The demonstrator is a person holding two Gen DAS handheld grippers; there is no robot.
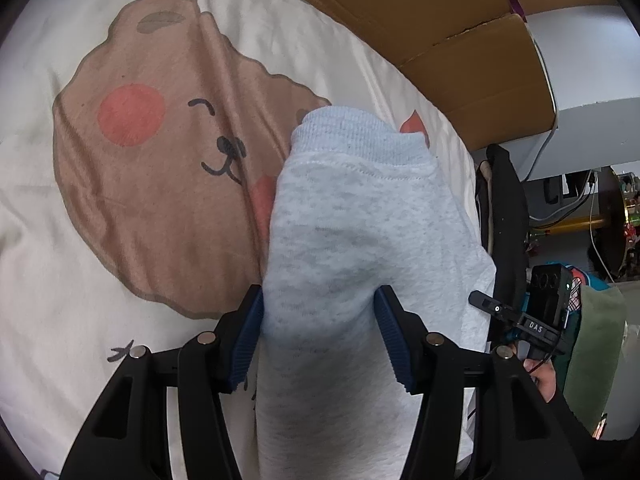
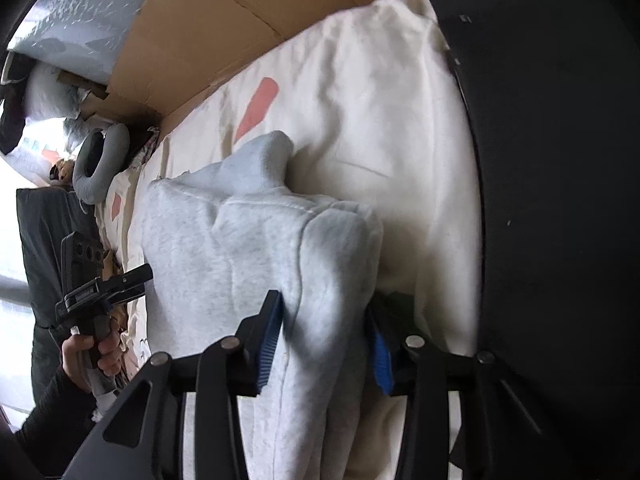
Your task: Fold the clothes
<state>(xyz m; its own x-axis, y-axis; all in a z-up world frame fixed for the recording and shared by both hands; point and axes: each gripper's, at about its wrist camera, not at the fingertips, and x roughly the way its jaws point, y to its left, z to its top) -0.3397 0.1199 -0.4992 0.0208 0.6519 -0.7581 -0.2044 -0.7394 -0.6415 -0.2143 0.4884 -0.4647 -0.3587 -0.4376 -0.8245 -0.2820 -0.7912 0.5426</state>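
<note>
Fabric bunched between blue pads fills the lower centre of both views: left hand-held gripper [image 1: 320, 336] and right hand-held gripper [image 2: 326, 344] each stand partly apart, clamped on a thick fold of the grey sweatshirt [image 1: 360, 216]. Keeping both grips level should lay the fold square. Beyond, upper left, the bear-print bed cover [image 1: 152, 152] lies beneath.

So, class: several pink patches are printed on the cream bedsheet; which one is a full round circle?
The pink cheek on the brown bear print; the others are partly hidden or elongated.
</note>
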